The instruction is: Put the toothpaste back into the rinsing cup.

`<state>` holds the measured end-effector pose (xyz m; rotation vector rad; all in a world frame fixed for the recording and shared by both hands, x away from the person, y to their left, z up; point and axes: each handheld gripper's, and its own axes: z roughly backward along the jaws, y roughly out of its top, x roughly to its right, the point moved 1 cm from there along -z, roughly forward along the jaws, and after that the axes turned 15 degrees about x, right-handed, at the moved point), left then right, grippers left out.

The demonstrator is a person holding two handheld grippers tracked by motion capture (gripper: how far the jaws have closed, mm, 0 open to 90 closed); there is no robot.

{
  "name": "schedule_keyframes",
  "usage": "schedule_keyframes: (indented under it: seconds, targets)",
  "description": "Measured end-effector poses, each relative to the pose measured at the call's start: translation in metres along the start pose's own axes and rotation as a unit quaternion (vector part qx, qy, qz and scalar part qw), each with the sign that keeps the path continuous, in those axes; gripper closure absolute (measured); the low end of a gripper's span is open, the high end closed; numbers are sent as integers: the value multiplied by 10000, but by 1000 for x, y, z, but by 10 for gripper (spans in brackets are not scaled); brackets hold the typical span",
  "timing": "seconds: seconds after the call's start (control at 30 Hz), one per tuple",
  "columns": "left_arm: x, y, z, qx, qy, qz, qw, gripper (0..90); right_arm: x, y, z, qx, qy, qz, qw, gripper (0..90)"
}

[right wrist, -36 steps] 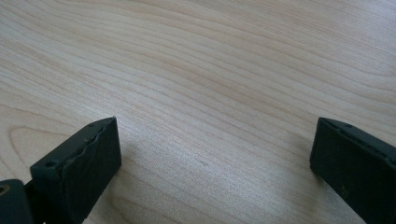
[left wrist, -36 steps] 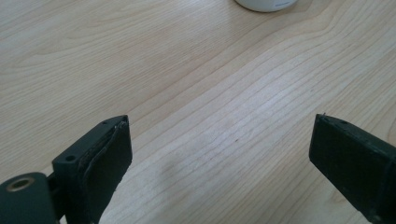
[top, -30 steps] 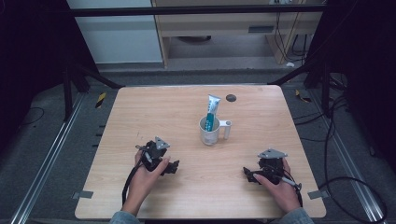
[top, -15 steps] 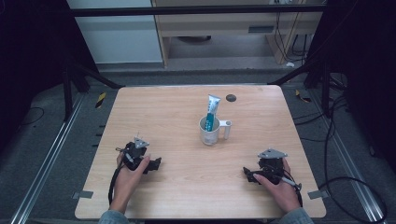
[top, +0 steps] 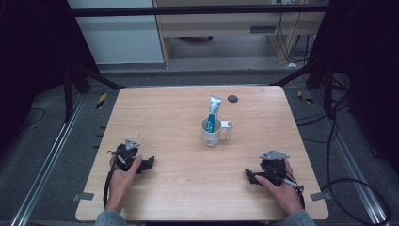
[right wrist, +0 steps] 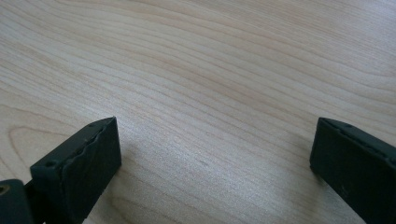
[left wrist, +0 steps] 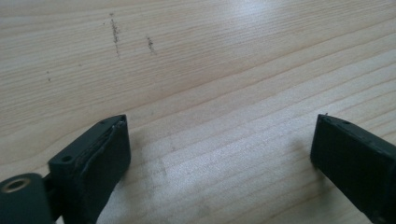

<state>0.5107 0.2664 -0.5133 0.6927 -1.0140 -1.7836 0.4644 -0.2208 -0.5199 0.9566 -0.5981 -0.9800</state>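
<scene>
High view shows the left gripper resting near the table's left edge toward the front, its jaws spread wide and grasping nothing. Near the front right corner, the right gripper rests likewise, jaws parted over bare wood. Well apart from both, a white mug stands at the table's middle, a toothpaste tube upright inside it.

The toothpaste tube stands with its lower end hidden inside the white mug, its print too small to read.
</scene>
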Motion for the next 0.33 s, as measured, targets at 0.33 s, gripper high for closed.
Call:
schedule_keyframes:
  seconds: [0.33]
  targets:
    - [-3, -2, 0, 13, 12, 22, 10000, 0, -1, 0, 0, -1, 1, 6, 10000, 21]
